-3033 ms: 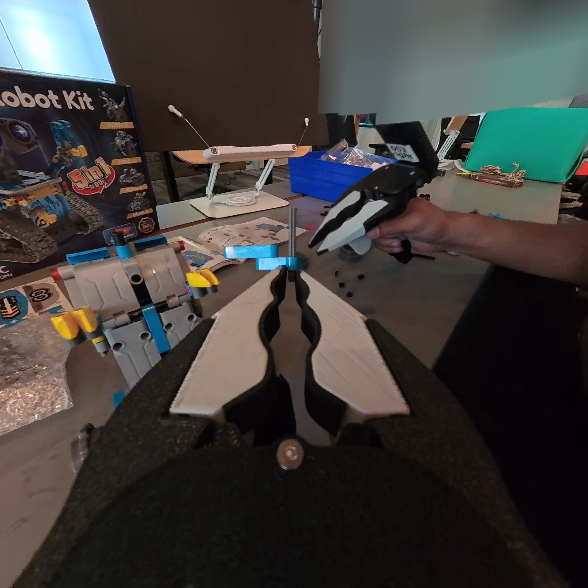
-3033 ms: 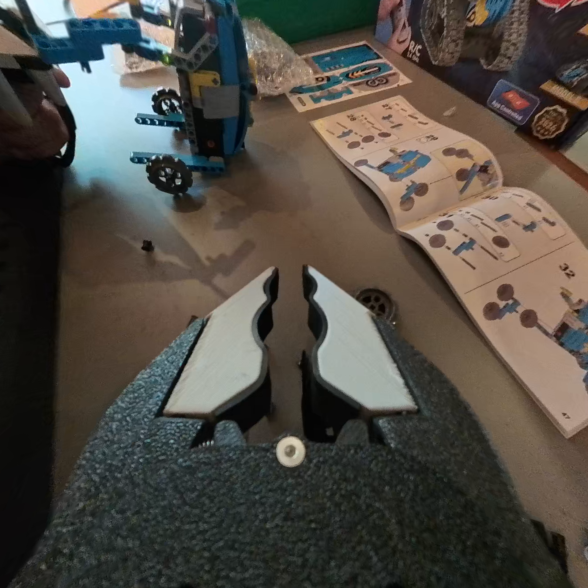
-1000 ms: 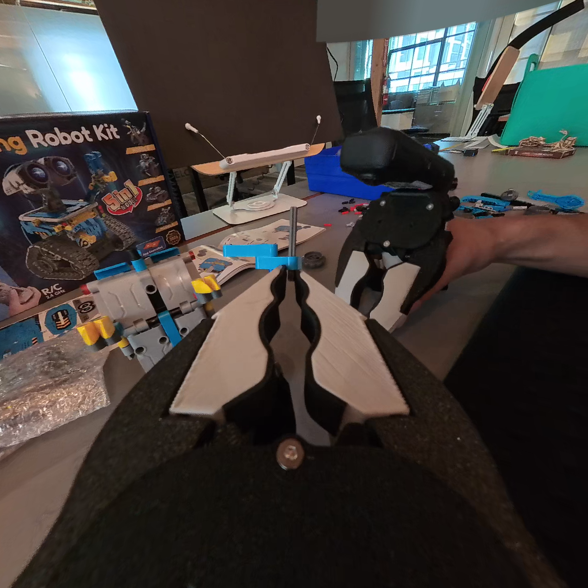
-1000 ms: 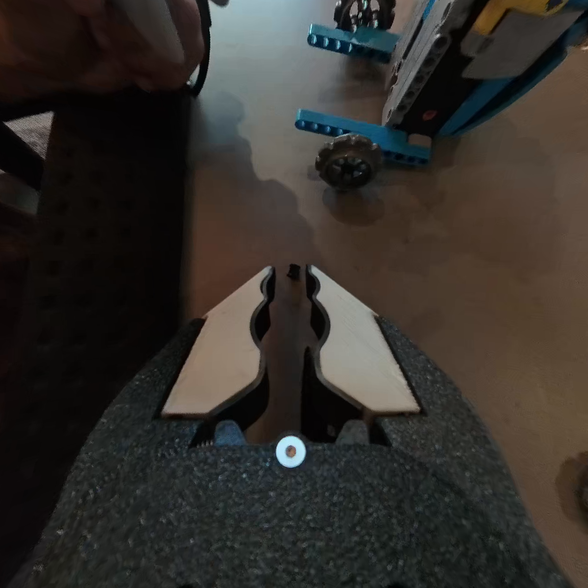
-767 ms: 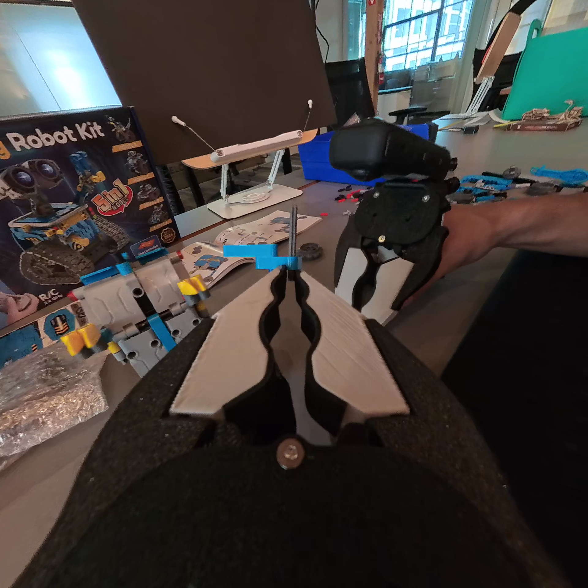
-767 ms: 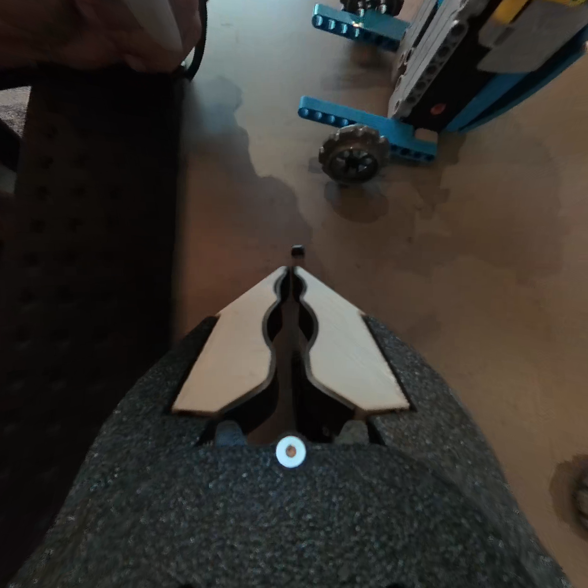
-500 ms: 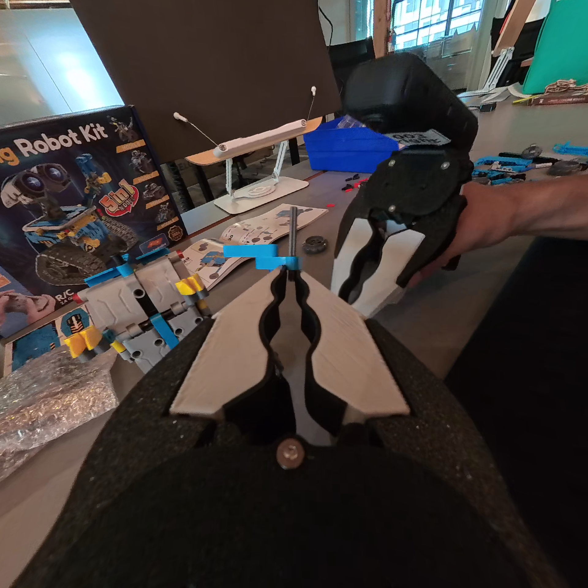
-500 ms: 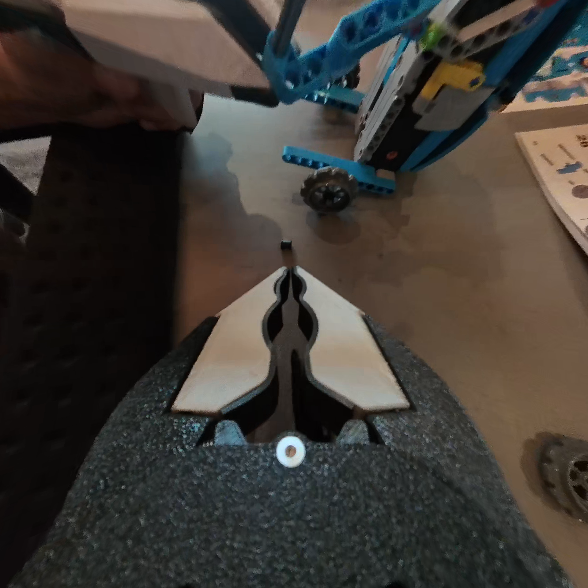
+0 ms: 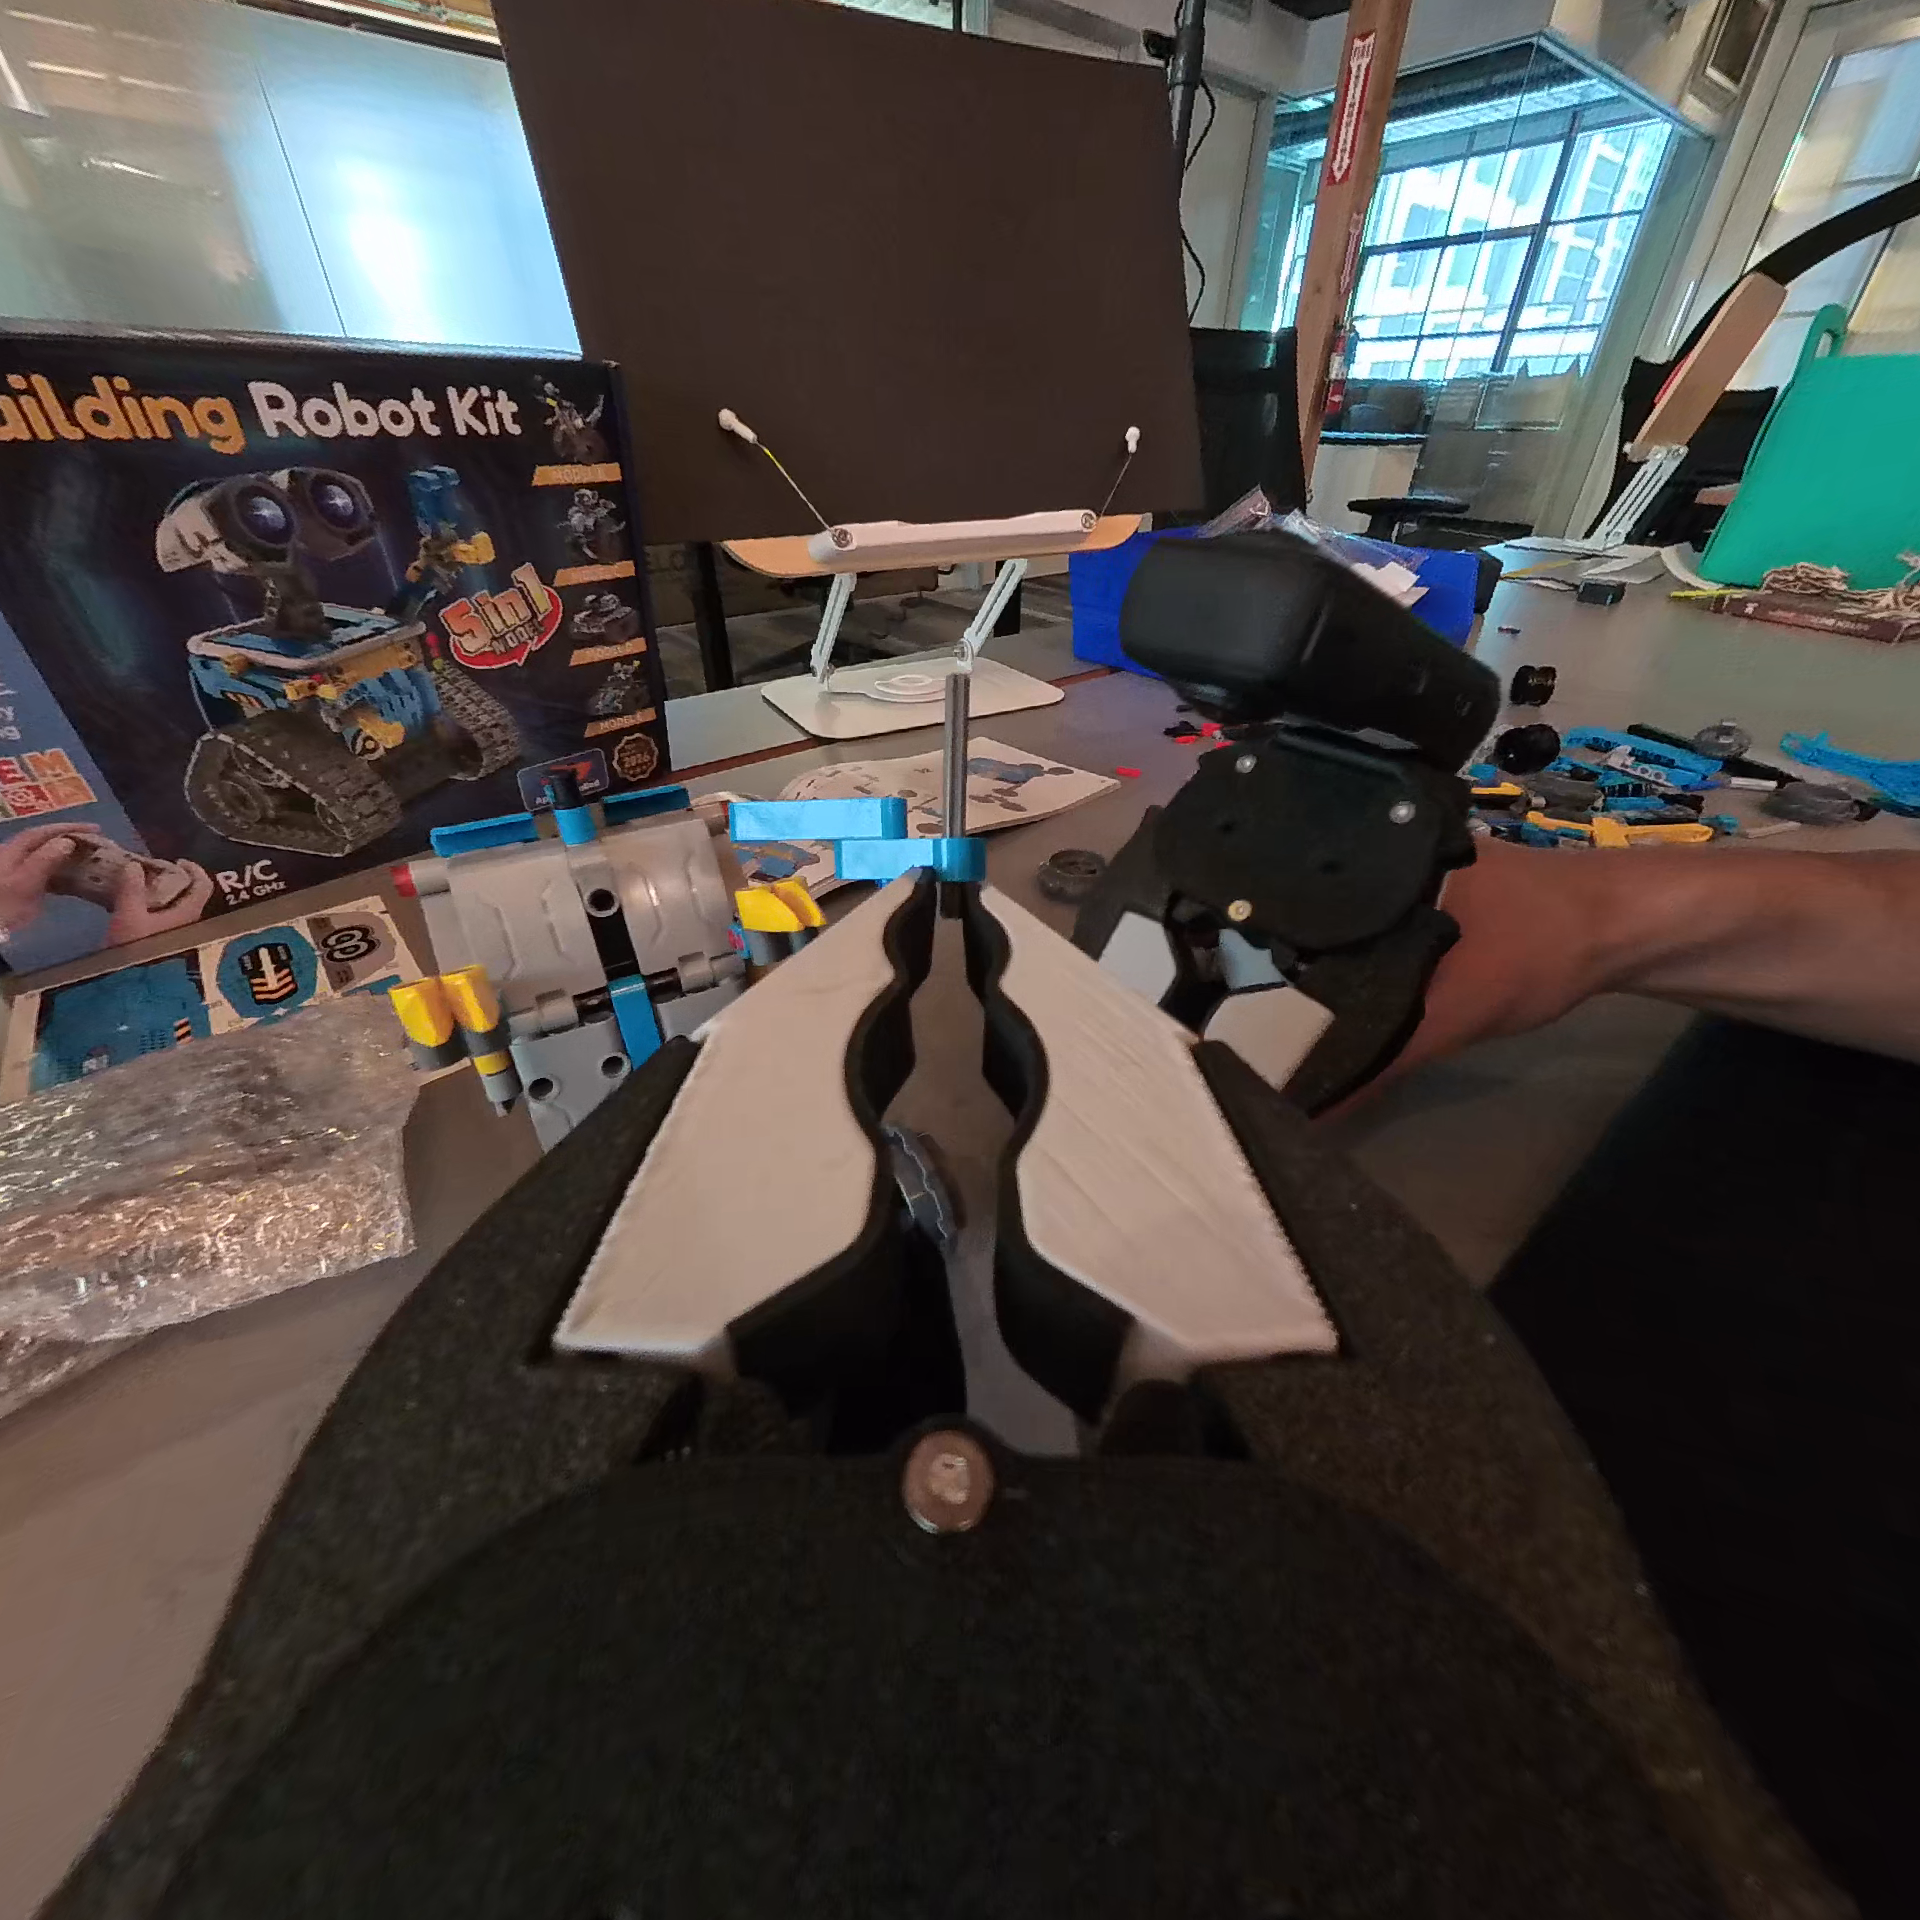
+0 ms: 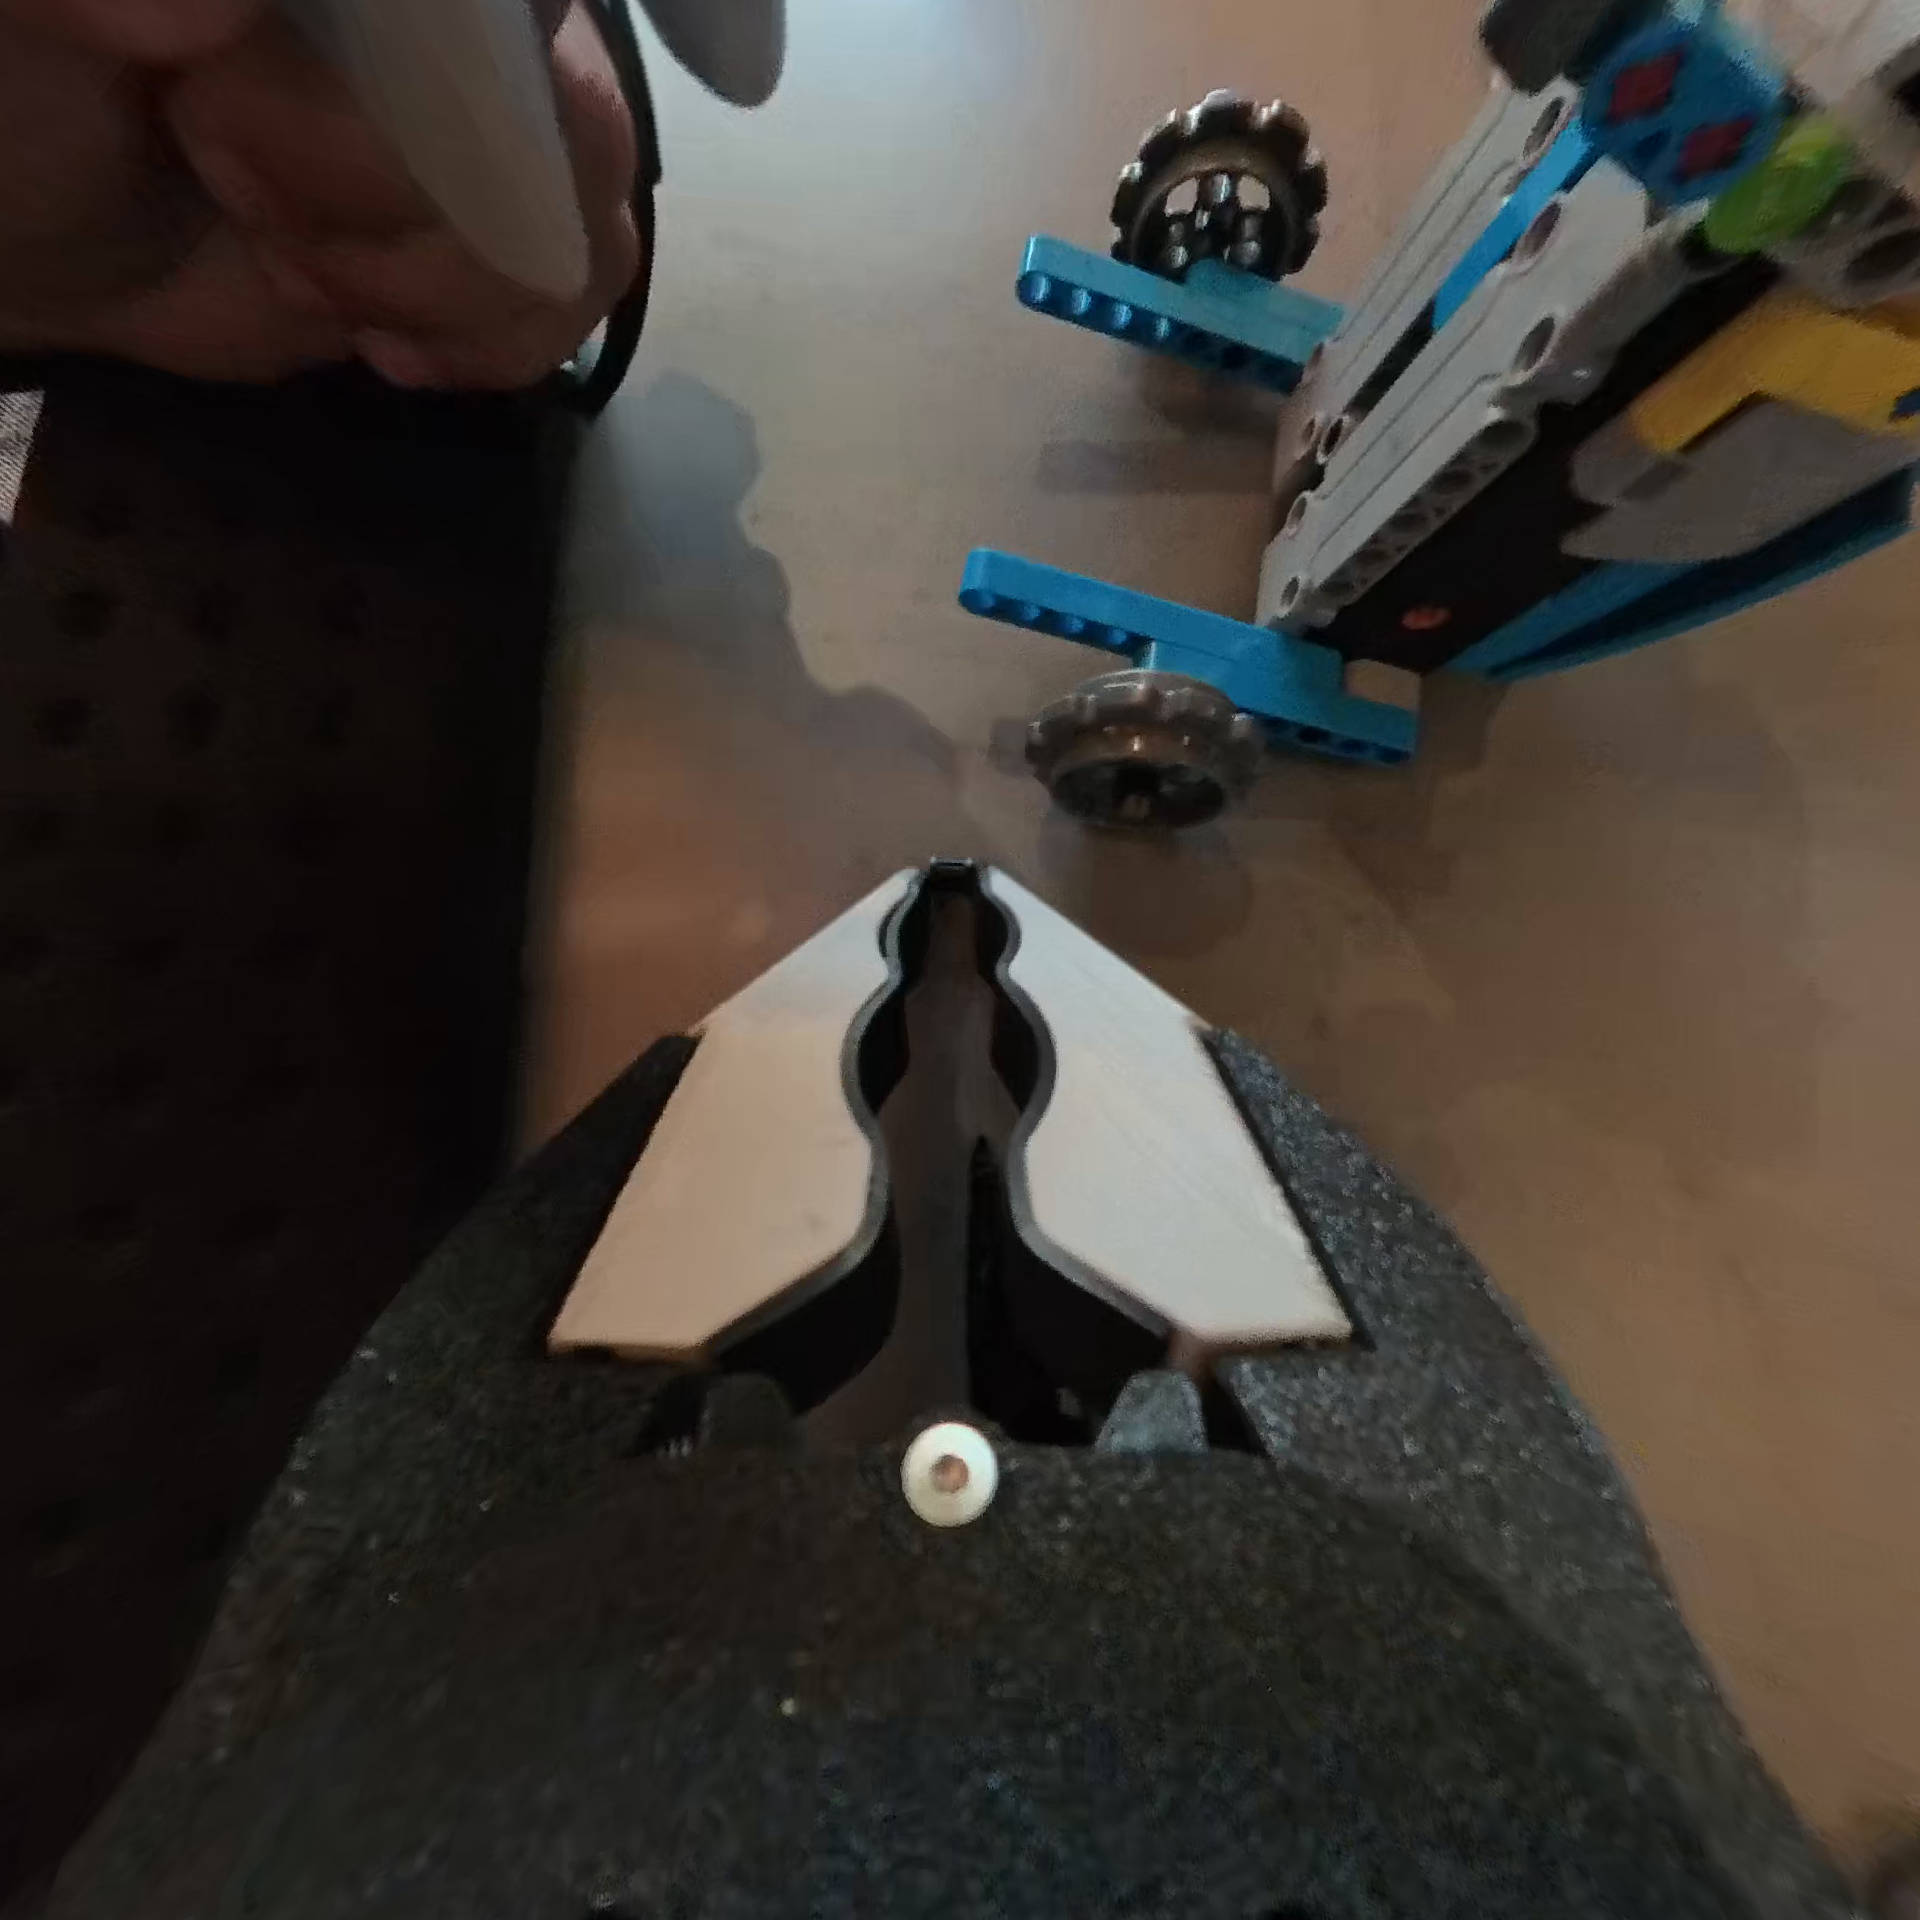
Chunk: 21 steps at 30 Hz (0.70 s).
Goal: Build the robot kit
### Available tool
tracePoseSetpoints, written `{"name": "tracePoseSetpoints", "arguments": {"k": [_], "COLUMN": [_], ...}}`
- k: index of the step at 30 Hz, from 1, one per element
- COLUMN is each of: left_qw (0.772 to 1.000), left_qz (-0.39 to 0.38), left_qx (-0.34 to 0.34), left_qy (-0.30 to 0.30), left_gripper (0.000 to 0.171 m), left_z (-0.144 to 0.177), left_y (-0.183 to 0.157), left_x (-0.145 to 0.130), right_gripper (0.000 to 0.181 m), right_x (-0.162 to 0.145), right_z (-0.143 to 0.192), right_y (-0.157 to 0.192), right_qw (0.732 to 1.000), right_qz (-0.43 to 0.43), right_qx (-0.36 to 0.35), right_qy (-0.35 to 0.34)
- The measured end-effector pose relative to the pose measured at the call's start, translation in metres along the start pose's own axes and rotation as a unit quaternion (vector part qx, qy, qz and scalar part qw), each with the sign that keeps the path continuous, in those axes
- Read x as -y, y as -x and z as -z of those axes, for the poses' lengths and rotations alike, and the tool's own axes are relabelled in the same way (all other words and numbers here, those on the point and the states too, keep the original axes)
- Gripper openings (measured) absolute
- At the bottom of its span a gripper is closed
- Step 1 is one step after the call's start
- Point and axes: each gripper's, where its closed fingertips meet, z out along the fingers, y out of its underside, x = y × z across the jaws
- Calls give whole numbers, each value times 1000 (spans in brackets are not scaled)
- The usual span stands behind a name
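Observation:
My left gripper (image 9: 948,883) is shut on a grey axle (image 9: 956,748) that stands upright through a stepped blue beam (image 9: 852,836), held above the table. My right gripper (image 10: 951,875) points down at the brown table, its tips closed on a small black pin (image 10: 951,864). It also shows in the left wrist view (image 9: 1216,971), just right of my left fingers, held by a hand. A grey, blue and yellow robot model (image 9: 592,935) stands to the left. In the right wrist view its blue beams (image 10: 1174,644) and toothed wheels (image 10: 1143,748) lie just beyond the tips.
A robot kit box (image 9: 312,623) stands at the back left, with bubble wrap (image 9: 187,1164) and a sticker sheet (image 9: 260,966) in front. An open booklet (image 9: 997,779), a loose wheel (image 9: 1075,868), a white stand (image 9: 935,623), a blue bin (image 9: 1101,603) and scattered parts (image 9: 1621,790) lie beyond.
My right gripper, shut and lifted short of the black pin, has come back down and now has the pin between its tips. My left gripper still holds the axle and beam.

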Motion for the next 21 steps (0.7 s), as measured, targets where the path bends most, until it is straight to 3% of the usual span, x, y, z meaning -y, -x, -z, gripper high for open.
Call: {"name": "tracePoseSetpoints", "arguments": {"k": [2, 5, 10, 15, 19, 21], "left_qw": [1000, 1000, 997, 996, 994, 992], "left_qz": [-5, -15, -46, -55, -77, -89], "left_qx": [0, -3, -23, -26, -29, -39], "left_qy": [4, 18, 49, 57, 70, 80], "left_gripper": [4, 4, 4, 4, 4, 4], "left_z": [-1, -3, -10, -11, -14, -16], "left_y": [-1, -4, -17, -20, -25, -30], "left_x": [-1, -6, -15, -18, -23, -27], "right_gripper": [8, 8, 8, 8, 8, 8], "right_x": [0, 19, 54, 49, 67, 66], "right_z": [4, 26, 82, 101, 138, 133], "right_y": [-1, 4, 3, -23, -27, -27], "right_qw": [1000, 996, 954, 926, 893, 884], "right_qz": [14, 44, 152, 169, 166, 189], "right_qx": [-10, -20, -165, -291, -345, -368], "right_qy": [-6, -76, -199, -169, -236, -216]}}
